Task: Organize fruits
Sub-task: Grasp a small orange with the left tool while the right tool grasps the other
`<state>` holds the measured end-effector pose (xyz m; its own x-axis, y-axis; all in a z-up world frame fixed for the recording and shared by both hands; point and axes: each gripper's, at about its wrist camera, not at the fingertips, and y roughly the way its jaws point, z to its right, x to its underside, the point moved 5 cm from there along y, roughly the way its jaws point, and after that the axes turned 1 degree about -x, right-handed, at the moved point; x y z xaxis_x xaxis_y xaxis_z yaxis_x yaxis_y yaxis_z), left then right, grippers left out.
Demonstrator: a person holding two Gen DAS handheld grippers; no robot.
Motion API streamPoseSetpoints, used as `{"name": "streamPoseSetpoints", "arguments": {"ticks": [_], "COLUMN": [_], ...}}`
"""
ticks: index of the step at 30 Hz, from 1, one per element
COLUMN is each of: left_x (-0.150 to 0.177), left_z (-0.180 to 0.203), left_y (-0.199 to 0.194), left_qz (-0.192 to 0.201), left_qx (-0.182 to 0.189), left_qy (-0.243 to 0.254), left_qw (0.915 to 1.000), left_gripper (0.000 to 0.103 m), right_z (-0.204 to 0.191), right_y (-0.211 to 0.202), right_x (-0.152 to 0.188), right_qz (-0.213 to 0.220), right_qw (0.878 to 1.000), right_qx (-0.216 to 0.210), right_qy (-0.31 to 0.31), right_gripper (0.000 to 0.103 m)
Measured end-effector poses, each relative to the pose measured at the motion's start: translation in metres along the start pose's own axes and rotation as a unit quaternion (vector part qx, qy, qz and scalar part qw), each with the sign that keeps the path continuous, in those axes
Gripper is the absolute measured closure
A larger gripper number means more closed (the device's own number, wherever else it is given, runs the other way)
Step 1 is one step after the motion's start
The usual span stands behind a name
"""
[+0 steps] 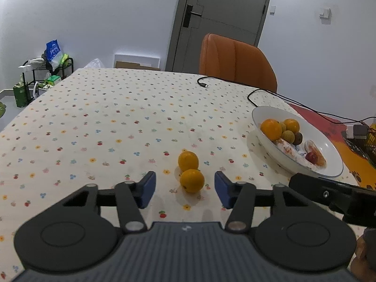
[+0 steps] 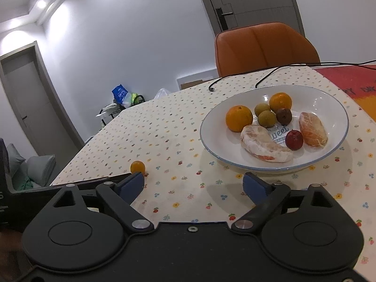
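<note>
Two oranges lie loose on the flowered tablecloth (image 1: 105, 122): the nearer orange (image 1: 192, 180) and the farther orange (image 1: 188, 160) touch each other, one just behind the other. We see the nearer one framed in the gap of our left gripper (image 1: 185, 189), whose blue pads (image 1: 147, 188) stand wide apart on either side of it, touching nothing. To the right of the pair, well apart, sits the white bowl (image 1: 329, 148) with a thin blue rim. From the right wrist view we count its contents: two oranges (image 2: 239, 118), two small greenish-brown fruits (image 2: 266, 118), two small dark reddish fruits, one of them a brownish one (image 2: 283, 116) and the other a red one (image 2: 294, 139), and two peeled citrus pieces (image 2: 265, 144). Our right gripper (image 2: 193, 185) hovers over the cloth just in front of the bowl, its jaws spread wide and empty. At the left edge of that view only one loose orange (image 2: 137, 167) shows, beside the dark body of the other tool. Beyond the bowl a black cable (image 1: 282, 97) trails across the table, and an orange chair (image 1: 235, 61) stands at the far edge before a grey door (image 1: 223, 7).
</note>
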<state>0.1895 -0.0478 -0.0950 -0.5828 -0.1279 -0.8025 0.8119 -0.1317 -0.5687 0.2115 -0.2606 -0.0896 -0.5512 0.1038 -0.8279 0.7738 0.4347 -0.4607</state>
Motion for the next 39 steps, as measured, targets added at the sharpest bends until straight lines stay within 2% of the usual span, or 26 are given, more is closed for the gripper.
{"name": "streamPoseSetpoints", "arguments": {"ticks": [5,8,9,19,39], "left_x": [0.001,0.001,0.001,-0.005,-0.011], "left_z": [0.004,0.004,0.004,-0.019,-0.079], "left_y": [0.007,0.012,0.013,0.002,-0.011], "left_qz": [-0.008,-0.015,-0.015,-0.001,0.012], "left_qx": [0.004,0.005,0.005,-0.008,-0.069], "left_qy": [0.002,-0.001,-0.003,-0.024,-0.075], "left_qw": [1.0000,0.9999,0.9999,0.9997,0.9947], "left_gripper": [0.063,0.078,0.080,0.080,0.080], "right_z": [0.000,-0.002,-0.003,-0.024,-0.072], "right_y": [0.004,0.007,0.008,0.029,0.067], "right_x": [0.000,0.000,-0.001,-0.001,-0.004], "right_qz": [-0.003,-0.007,-0.008,-0.023,-0.048], "right_qw": [1.000,1.000,1.000,1.000,0.997], "right_qx": [0.000,-0.002,-0.003,-0.013,-0.010], "right_qy": [0.004,0.003,0.003,-0.017,-0.068], "right_gripper": [0.018,0.021,0.023,0.034,0.045]}}
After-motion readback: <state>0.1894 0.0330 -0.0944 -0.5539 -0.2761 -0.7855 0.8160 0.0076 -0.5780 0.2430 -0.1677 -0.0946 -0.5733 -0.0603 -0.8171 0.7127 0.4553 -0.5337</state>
